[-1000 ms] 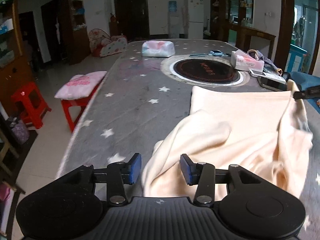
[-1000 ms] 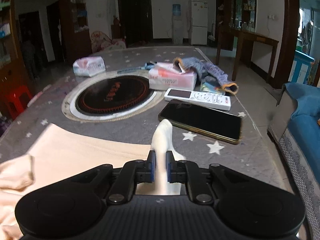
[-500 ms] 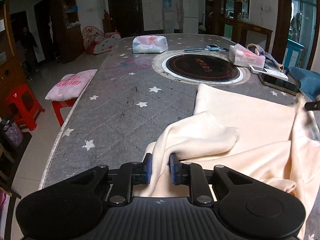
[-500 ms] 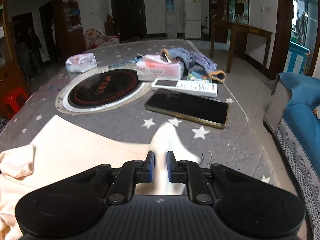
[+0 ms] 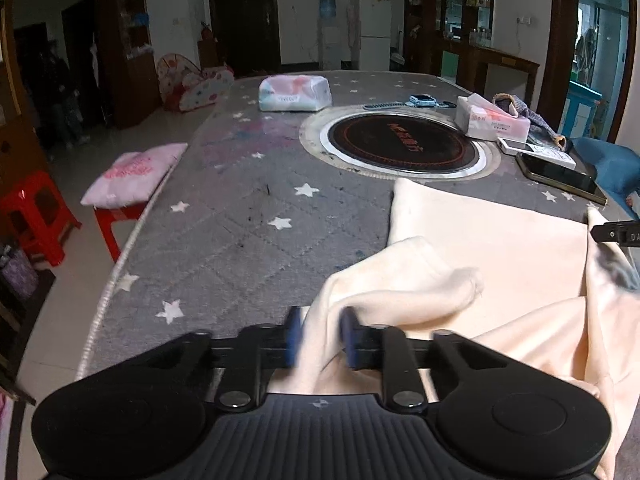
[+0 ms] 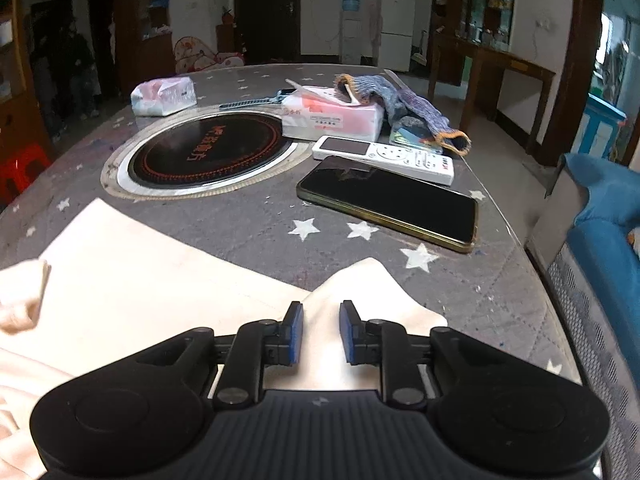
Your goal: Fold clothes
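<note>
Cream garment (image 5: pixel 500 256) folds lie between my left gripper's (image 5: pixel 320 338) and right gripper's (image 6: pixel 320 330) part-open fingers, neither pair clamped on it.

Cream garment (image 5: pixel 492 248) on grey white-starred tablecloth (image 5: pixel 240 216); blue pads on black fingers (image 6: pixel 295 332)

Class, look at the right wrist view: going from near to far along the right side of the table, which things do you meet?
Cream garment → black phone → white remote → tissue box → knitted sock.
</note>
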`<state>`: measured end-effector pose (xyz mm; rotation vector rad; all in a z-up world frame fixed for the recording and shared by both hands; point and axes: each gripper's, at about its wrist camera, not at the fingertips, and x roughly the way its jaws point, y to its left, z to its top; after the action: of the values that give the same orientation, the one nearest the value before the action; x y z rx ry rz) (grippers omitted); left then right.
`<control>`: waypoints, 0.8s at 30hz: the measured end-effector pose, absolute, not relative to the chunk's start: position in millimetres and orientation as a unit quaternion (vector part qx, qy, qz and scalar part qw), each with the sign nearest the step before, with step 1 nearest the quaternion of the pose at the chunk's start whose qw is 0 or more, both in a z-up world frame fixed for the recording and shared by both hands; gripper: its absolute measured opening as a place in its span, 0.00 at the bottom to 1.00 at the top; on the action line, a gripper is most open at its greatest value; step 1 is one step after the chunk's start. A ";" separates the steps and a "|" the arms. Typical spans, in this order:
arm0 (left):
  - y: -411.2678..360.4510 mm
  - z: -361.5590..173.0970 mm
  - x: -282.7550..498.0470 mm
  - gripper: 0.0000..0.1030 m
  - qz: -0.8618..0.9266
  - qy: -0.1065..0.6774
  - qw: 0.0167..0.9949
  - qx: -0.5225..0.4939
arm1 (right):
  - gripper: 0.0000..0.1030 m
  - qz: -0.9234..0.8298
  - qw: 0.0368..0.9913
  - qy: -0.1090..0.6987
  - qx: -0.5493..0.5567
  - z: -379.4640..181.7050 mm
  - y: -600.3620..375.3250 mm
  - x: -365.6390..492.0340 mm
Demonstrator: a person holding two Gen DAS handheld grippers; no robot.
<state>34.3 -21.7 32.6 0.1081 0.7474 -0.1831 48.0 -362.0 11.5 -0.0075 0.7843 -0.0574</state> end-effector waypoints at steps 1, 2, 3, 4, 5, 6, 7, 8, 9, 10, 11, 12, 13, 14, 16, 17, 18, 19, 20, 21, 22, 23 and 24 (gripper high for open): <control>-20.5 32.1 34.6 0.13 -0.087 0.363 0.926 0.052 | 0.14 -0.029 0.924 0.381 -0.012 11.4 -360.3 48.7; -19.0 31.7 34.8 0.11 -0.084 0.362 0.927 0.050 | 0.09 -0.032 0.925 0.379 -0.020 11.7 -358.9 49.1; -16.0 31.8 34.7 0.10 -0.079 0.362 0.928 0.043 | 0.08 -0.034 0.926 0.376 -0.022 12.9 -359.1 48.6; -12.6 32.3 33.4 0.09 -0.073 0.362 0.928 0.037 | 0.07 -0.035 0.928 0.372 -0.018 14.9 -360.7 47.4; -9.2 32.8 32.0 0.09 -0.068 0.362 0.929 0.032 | 0.02 -0.036 0.930 0.367 -0.013 17.4 -362.4 45.6; -5.9 33.2 30.5 0.09 -0.062 0.362 0.930 0.026 | 0.02 -0.037 0.932 0.360 -0.009 21.1 -364.4 42.8; -2.6 33.2 28.0 0.09 -0.055 0.362 0.930 0.023 | 0.02 -0.037 0.935 0.354 -0.005 24.7 -366.4 40.1; 1.2 33.5 25.1 0.08 -0.048 0.362 0.931 0.020 | 0.02 -0.038 0.937 0.347 -0.002 28.8 -368.3 37.0; 5.2 34.2 21.7 0.08 -0.042 0.361 0.931 0.017 | 0.02 -0.039 0.939 0.340 0.000 33.9 -370.2 32.9; 9.4 35.0 18.2 0.08 -0.036 0.360 0.932 0.013 | 0.00 -0.041 0.942 0.332 0.002 39.5 -372.5 27.8; 14.3 35.8 13.7 0.08 -0.029 0.359 0.933 0.008 | 0.00 -0.043 0.945 0.323 0.004 45.3 -375.1 21.9; 19.2 36.7 9.2 0.08 -0.023 0.357 0.934 0.003 | 0.00 -0.046 0.948 0.315 0.006 51.2 -377.9 16.1; 24.0 37.5 4.7 0.08 -0.016 0.356 0.934 -0.002 | 0.00 -0.050 0.950 0.307 0.010 56.8 -380.8 10.6; 28.6 38.1 0.2 0.08 -0.009 0.355 0.935 -0.006 | 0.00 -0.054 0.953 0.299 0.013 62.0 -383.8 5.1; 35.1 37.8 -8.9 0.08 -0.001 0.356 0.934 -0.005 | 0.00 -0.063 0.957 0.283 0.019 74.8 -392.2 -7.4; 38.4 37.6 -13.4 0.08 0.003 0.357 0.934 -0.005 | 0.00 -0.062 0.956 0.285 0.023 78.0 -394.8 -11.3; 41.7 37.4 -17.9 0.08 0.007 0.358 0.934 -0.004 | 0.00 -0.055 0.955 0.291 0.025 78.7 -395.2 -13.5; 45.0 37.2 -22.5 0.08 0.011 0.359 0.933 -0.004 | 0.00 -0.049 0.953 0.298 0.026 79.3 -395.5 -15.7; 48.3 37.0 -27.0 0.08 0.015 0.359 0.933 -0.004 | 0.02 -0.041 0.951 0.305 0.026 78.5 -394.1 -17.9; 51.6 36.7 -31.1 0.08 0.019 0.361 0.932 -0.005 | 0.04 -0.032 0.949 0.314 0.022 74.8 -389.0 -19.4; 54.7 36.2 -33.6 0.08 0.023 0.364 0.931 -0.008 | 0.04 -0.022 0.946 0.321 0.019 71.3 -383.9 -20.0; 57.5 37.0 -35.7 0.09 0.029 0.364 0.931 -0.008 | 0.05 -0.013 0.945 0.326 0.018 68.1 -379.1 -20.0; 60.3 37.8 -37.8 0.09 0.035 0.365 0.930 -0.007 | 0.05 -0.003 0.943 0.331 0.017 64.3 -373.3 -19.4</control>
<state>-37.8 60.3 37.8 -0.0144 0.7481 0.0707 -19.4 -373.3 64.3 0.0340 0.6756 -0.0062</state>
